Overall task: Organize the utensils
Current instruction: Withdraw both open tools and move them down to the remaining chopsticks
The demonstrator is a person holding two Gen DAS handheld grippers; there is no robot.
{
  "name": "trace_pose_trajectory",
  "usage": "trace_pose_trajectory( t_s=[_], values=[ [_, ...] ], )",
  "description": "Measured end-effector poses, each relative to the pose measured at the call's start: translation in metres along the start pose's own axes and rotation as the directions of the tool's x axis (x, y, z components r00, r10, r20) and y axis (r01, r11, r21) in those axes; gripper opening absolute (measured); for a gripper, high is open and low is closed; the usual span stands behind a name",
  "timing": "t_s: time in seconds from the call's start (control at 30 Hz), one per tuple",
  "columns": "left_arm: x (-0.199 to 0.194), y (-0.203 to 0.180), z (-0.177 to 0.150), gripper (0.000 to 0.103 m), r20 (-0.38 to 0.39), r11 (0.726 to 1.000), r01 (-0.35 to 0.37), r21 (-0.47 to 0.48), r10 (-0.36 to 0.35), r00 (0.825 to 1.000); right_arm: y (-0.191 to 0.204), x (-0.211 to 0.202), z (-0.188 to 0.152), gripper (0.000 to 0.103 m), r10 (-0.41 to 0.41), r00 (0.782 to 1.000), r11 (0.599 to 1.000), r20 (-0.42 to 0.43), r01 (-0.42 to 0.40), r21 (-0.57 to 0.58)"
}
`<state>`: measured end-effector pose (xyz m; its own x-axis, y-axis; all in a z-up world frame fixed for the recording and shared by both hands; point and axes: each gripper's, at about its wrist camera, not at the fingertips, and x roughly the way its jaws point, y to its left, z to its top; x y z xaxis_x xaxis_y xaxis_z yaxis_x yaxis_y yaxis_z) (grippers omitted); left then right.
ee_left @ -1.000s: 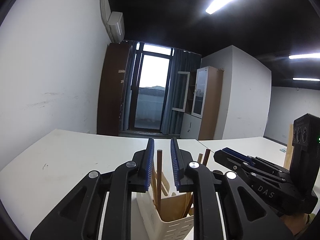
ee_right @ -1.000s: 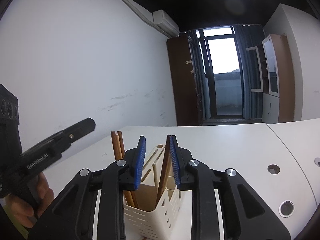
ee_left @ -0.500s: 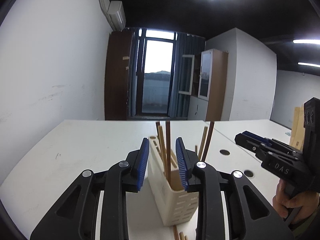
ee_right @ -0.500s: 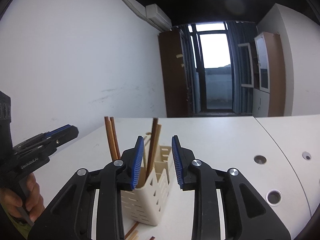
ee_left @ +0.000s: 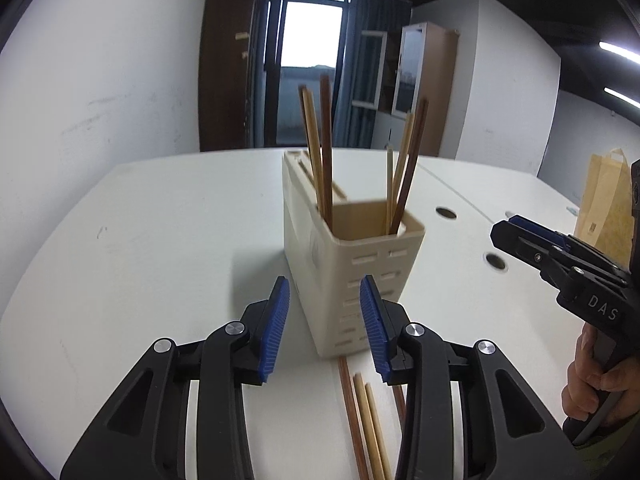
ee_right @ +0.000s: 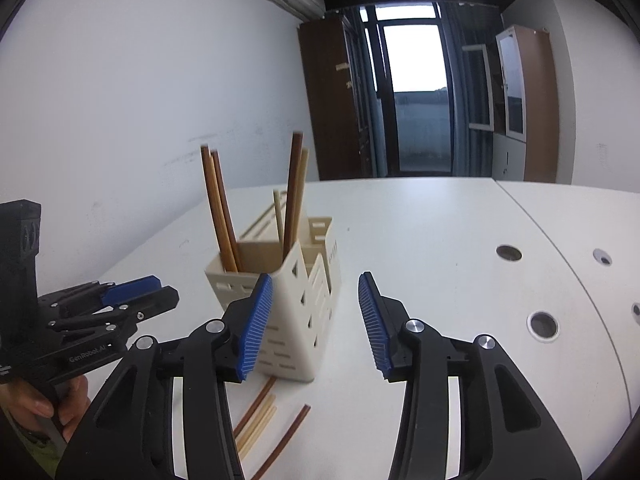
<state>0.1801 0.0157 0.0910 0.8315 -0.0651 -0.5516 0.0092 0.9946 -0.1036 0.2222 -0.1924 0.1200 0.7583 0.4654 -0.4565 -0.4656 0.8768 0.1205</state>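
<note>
A cream slotted utensil holder [ee_left: 352,256] stands on the white table, also in the right wrist view [ee_right: 296,300]. Several brown and light chopsticks [ee_left: 326,148] stand upright in it [ee_right: 222,216]. More chopsticks [ee_left: 366,420] lie flat on the table in front of the holder [ee_right: 260,420]. My left gripper [ee_left: 324,324] is open and empty, just short of the holder. My right gripper [ee_right: 316,324] is open and empty, to the holder's right. Each gripper shows in the other's view: the right gripper [ee_left: 560,264] and the left gripper [ee_right: 108,312].
The white table [ee_right: 440,240] has round cable holes [ee_right: 542,324] on the right. A brown paper bag [ee_left: 604,204] stands at the far right. A wall, cabinets and a window lie behind.
Both grippers have pulled back and down from above the holder and opened wider. The chopsticks they were around now stand free in the holder.
</note>
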Motion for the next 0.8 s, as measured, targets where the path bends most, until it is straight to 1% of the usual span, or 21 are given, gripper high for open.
trace_pose_trajectory(
  t_s=[0.13, 0.3, 0.47, 0.57, 0.8],
  values=[
    [0.013, 0.003, -0.011, 0.037, -0.05, 1.0, 0.005, 0.008, -0.005, 0.999, 0.001, 0.011, -0.013, 0.05, -0.007, 0.998, 1.0, -0.057, 0.007, -0.003],
    [0.024, 0.007, -0.022, 0.037, -0.097, 1.0, 0.01, 0.009, -0.009, 0.995, 0.004, 0.022, -0.027, 0.05, -0.015, 0.993, 1.0, -0.116, 0.014, -0.013],
    [0.029, 0.012, -0.037, 0.039, -0.127, 1.0, 0.017, -0.004, -0.018, 0.992, 0.008, 0.032, -0.044, 0.054, -0.02, 0.983, 1.0, -0.182, 0.017, -0.019],
    [0.031, 0.013, -0.042, 0.039, -0.145, 1.0, 0.013, -0.009, -0.014, 0.989, 0.012, 0.039, -0.055, 0.054, -0.022, 0.974, 1.0, -0.224, 0.017, -0.023],
    [0.031, 0.016, -0.044, 0.04, -0.154, 1.0, 0.011, -0.025, -0.015, 0.988, 0.018, 0.051, -0.071, 0.054, -0.042, 0.956, 0.999, -0.289, 0.033, -0.034]
  ],
)
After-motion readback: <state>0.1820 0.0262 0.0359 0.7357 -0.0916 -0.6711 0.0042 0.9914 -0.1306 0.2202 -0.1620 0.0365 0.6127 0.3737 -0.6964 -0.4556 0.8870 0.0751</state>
